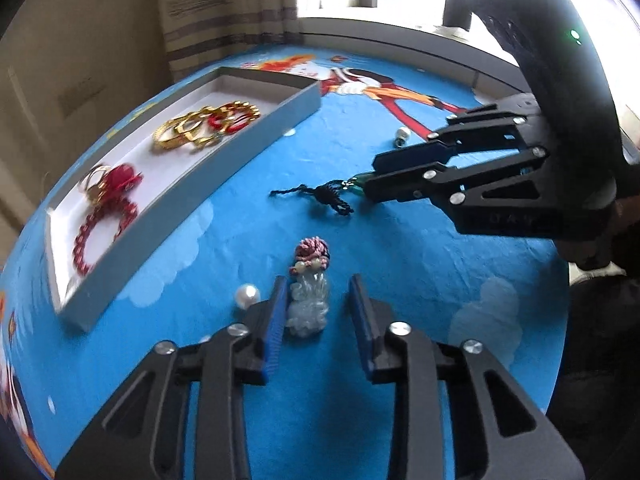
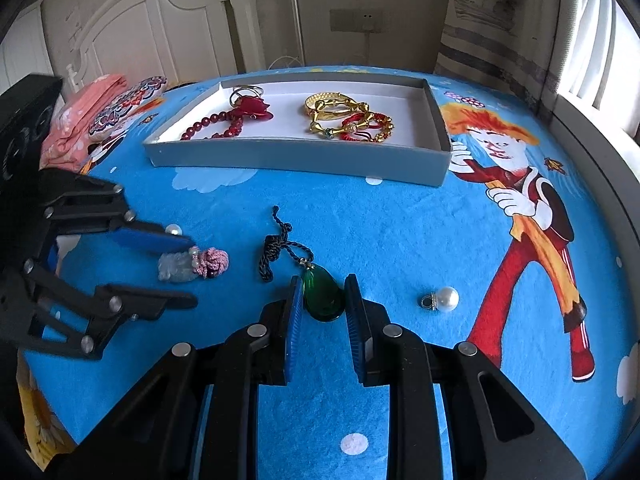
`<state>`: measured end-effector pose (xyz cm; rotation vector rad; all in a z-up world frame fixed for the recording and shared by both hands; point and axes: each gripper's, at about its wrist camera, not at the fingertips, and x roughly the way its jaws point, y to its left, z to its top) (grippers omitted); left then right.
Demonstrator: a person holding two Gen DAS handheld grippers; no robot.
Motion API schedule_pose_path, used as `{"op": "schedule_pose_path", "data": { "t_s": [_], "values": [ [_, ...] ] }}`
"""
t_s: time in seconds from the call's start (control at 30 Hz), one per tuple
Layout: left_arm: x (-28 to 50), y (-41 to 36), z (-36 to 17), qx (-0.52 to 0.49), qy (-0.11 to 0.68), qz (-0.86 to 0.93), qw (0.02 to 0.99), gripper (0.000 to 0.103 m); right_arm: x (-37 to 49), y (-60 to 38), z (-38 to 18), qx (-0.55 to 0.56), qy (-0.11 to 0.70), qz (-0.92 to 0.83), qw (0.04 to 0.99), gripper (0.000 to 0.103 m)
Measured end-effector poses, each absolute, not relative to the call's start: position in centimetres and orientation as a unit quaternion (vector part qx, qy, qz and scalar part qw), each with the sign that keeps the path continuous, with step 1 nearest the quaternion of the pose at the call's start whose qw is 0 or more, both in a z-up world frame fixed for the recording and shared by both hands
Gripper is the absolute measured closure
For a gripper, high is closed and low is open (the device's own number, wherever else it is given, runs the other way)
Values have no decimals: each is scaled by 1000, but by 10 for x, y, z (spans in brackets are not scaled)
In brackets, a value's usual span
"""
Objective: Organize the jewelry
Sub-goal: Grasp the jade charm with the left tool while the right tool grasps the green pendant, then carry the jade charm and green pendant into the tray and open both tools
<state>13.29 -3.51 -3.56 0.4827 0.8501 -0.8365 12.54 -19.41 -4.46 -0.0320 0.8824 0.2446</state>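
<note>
Two grippers over a blue cartoon-print cloth (image 2: 400, 232) strewn with jewelry. No brand or label can be read; faint raised letters on the right gripper's body, seen from the left wrist view, are too blurred to make out.

Right gripper (image 2: 322, 300) — its blue pads are closed against the sides of a green teardrop pendant (image 2: 323, 294), which lies on the cloth. The pendant is dark, glossy and translucent, with a small metal bail; a black twisted cord (image 2: 276, 254) trails from it toward the tray.

Left gripper (image 1: 318, 308) — jaws narrow but not gripping: the left pad touches a pale, translucent carved pendant (image 1: 308, 306), while a gap shows on the right side. A pink knotted cord (image 1: 313, 250) and a few cream beads sit at the pendant's far end. It lies on the cloth between the fingers.

Loose on the cloth: two pearl charms — one (image 2: 444, 299) with a metal cap right of the green pendant, one (image 1: 247, 294) just beside the left gripper's left finger.

Grey tray (image 2: 296, 158), white inside, at the far side of the cloth. It holds a red bead bracelet (image 2: 212, 126), a ring with a red flower (image 2: 250, 102), and a tangle of gold and red-corded bangles (image 2: 344, 118) whose count cannot be told.

Folded patterned fabric (image 2: 100, 120) lies at the cloth's far left edge.
</note>
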Motion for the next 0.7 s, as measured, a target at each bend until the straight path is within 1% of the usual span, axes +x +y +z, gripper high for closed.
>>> {"op": "schedule_pose_path", "data": {
  "t_s": [0.07, 0.27, 0.37, 0.47, 0.7],
  "values": [
    [129, -35, -35, 201, 404, -353, 820, 83, 124, -192, -45, -18, 423, 111, 899, 81],
    [117, -35, -31, 150, 399, -214, 879, 83, 116, -186, -46, -16, 413, 79, 907, 81],
    [115, -15, -25, 50, 405, -171, 897, 83, 112, -186, -45, -4, 411, 73, 909, 81],
    [107, -2, -26, 6, 406, -125, 905, 83, 108, -185, -45, 2, 410, 71, 909, 81],
    [100, 16, -24, -3, 394, -61, 917, 83, 101, -185, -37, 9, 395, 69, 916, 81]
  ]
}}
